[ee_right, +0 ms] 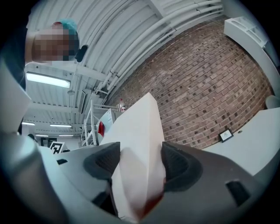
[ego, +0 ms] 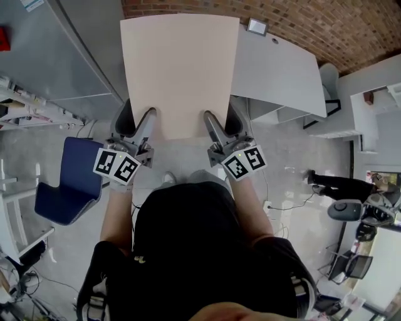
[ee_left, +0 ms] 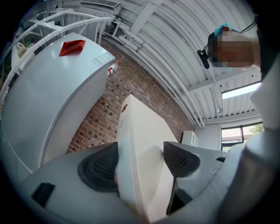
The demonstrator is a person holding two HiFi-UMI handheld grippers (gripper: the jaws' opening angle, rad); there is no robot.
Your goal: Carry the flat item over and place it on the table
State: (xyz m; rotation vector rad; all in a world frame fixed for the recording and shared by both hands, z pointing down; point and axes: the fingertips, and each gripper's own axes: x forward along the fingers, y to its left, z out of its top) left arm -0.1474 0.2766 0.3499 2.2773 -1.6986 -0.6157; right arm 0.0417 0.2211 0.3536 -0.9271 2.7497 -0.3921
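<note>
A flat cream board (ego: 178, 69) is held out in front of me over the floor, and its far edge reaches the brick wall (ego: 301, 19). My left gripper (ego: 135, 128) clamps its near left corner and my right gripper (ego: 222, 125) clamps its near right corner. In the left gripper view the board (ee_left: 140, 131) stands edge-on between the pads of the left gripper (ee_left: 140, 159). The right gripper view shows the board (ee_right: 140, 131) wedged between both pads of the right gripper (ee_right: 140, 164). A white table (ego: 276, 69) stands just right of the board.
A small framed card (ego: 257, 26) sits at the table's far corner. A grey cabinet (ego: 56, 56) fills the left side. A blue chair (ego: 66, 182) stands by my left arm. Cables and a black chair (ego: 351, 266) lie on the floor at the right.
</note>
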